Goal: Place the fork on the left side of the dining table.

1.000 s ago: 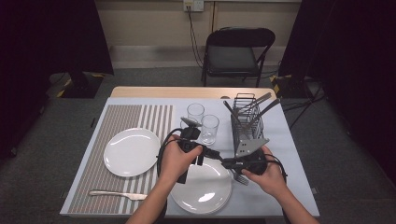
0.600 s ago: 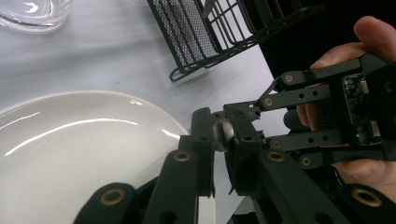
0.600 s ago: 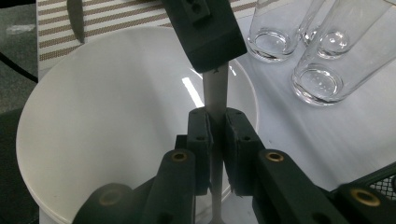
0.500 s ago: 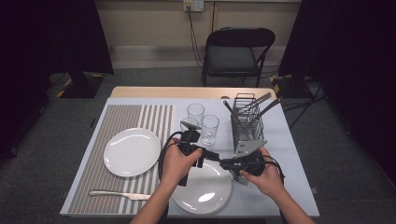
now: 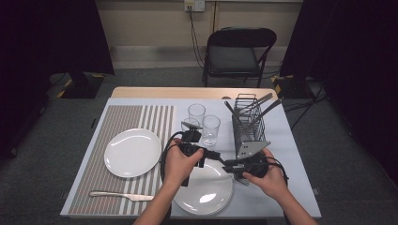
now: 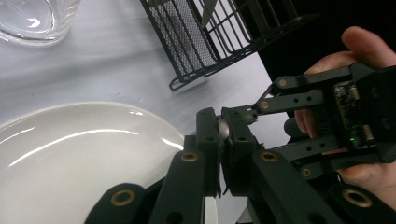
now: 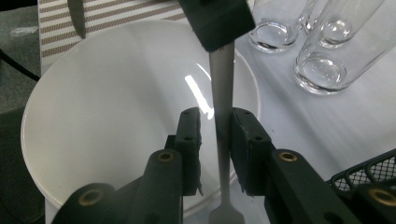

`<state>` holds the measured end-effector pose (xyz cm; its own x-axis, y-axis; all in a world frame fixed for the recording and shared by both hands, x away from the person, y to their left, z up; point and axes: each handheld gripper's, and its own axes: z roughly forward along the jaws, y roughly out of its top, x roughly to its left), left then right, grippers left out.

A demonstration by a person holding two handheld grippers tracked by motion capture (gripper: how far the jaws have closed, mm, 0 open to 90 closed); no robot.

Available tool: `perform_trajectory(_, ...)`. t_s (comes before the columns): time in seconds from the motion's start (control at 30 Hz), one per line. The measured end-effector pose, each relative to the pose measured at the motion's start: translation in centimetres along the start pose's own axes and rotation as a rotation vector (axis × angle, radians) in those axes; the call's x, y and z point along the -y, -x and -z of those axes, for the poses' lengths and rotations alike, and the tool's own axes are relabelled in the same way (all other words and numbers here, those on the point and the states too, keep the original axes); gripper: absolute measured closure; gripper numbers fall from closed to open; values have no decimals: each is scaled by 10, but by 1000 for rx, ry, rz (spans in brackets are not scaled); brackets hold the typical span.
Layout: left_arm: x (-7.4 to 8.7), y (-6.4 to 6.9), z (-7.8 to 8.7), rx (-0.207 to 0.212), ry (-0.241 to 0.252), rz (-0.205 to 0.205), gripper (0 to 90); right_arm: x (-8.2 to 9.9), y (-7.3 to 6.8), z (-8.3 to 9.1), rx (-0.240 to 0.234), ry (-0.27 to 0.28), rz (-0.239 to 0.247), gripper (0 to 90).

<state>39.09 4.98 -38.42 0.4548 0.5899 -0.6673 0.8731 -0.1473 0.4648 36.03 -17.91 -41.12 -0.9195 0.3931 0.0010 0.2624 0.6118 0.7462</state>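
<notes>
A slim metal utensil handle [image 7: 219,93] hangs above the near white plate [image 5: 206,197], its widening end low between my hands. My left gripper [image 6: 219,135] is shut on the handle, and a sliver of silver shows between its pads. In the high view the left gripper [image 5: 213,156] points right and meets my right gripper [image 5: 230,165], which points left. The jaws of my right gripper [image 7: 215,126] have just been opening. The handle still runs between them, with a gap at the left pad.
A second white plate [image 5: 133,152] lies on the striped placemat [image 5: 117,122], with a knife [image 5: 119,195] near the front edge. Two glasses [image 5: 196,114] [image 5: 210,129] stand mid-table. A black wire cutlery rack [image 5: 248,126] holds several utensils at right. A chair stands beyond.
</notes>
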Motion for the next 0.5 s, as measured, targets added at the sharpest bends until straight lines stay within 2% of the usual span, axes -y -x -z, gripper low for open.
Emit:
perform_trajectory(0.03,0,1,0,7,5,10,870,0,0,0,0,-1,0,738)
perform_trajectory(0.07,-1,1,0,2,7,-1,870,1,0,-1,-2,0,0,738)
perform_trajectory(0.13,-1,1,-1,12,15,16,870,2,1,-1,-1,-9,-7,731)
perform_trajectory(0.17,-2,0,0,9,16,-2,870,3,2,-1,3,-17,-10,727)
perform_trajectory(0.23,-2,0,1,25,22,15,870,4,3,-1,1,-28,-10,725)
perform_trajectory(0.4,-5,0,3,34,34,29,870,3,2,0,-12,-19,-6,718)
perform_trajectory(0.43,-6,-1,4,37,28,10,870,2,1,1,-13,-22,-4,715)
perform_trajectory(0.5,-7,0,7,42,31,9,871,0,-1,2,-15,-22,0,714)
